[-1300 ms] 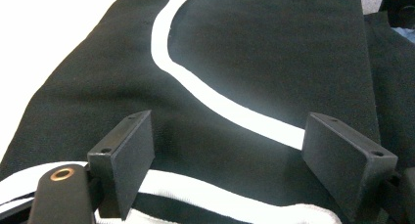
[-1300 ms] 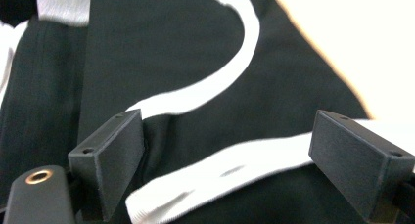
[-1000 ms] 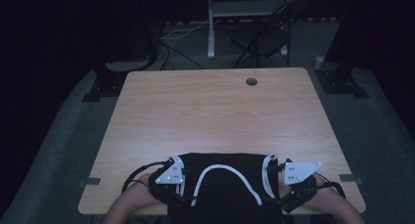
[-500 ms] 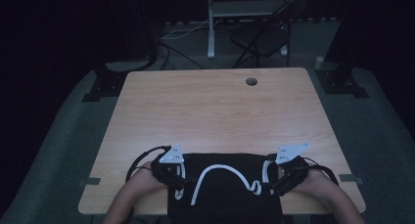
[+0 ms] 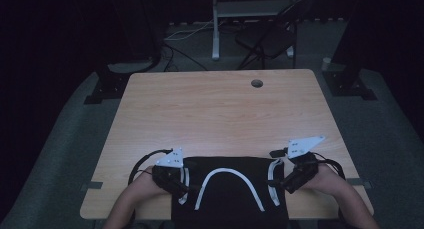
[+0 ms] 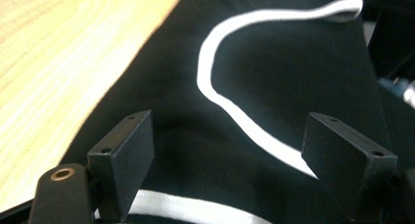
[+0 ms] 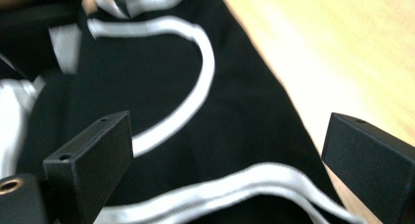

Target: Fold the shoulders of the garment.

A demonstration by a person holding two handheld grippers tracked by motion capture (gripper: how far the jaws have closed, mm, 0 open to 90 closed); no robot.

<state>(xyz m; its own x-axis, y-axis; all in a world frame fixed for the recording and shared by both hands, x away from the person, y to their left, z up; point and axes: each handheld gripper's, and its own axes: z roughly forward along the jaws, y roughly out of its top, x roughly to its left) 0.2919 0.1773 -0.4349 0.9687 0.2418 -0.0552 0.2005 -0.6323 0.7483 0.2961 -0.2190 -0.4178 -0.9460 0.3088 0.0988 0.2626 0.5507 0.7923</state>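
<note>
A black garment with white trim lies flat at the table's near edge, its curved white neckline facing up. My left gripper sits at the garment's left side, open, its jaws wide apart over the black cloth and gripping nothing. My right gripper sits at the garment's right side. Its jaws have just been opening and now stand open above the cloth and a white trim band, with nothing pressed between them. Seen along the jaws, the left gripper and right gripper both hover low over the fabric.
The wooden table stretches bare beyond the garment, with a small round hole near its far edge. Behind it, on the dark floor, stand a chair, a pale post and cables.
Both grippers have shifted a little forward along the garment's sides. The garment has stayed in place.
</note>
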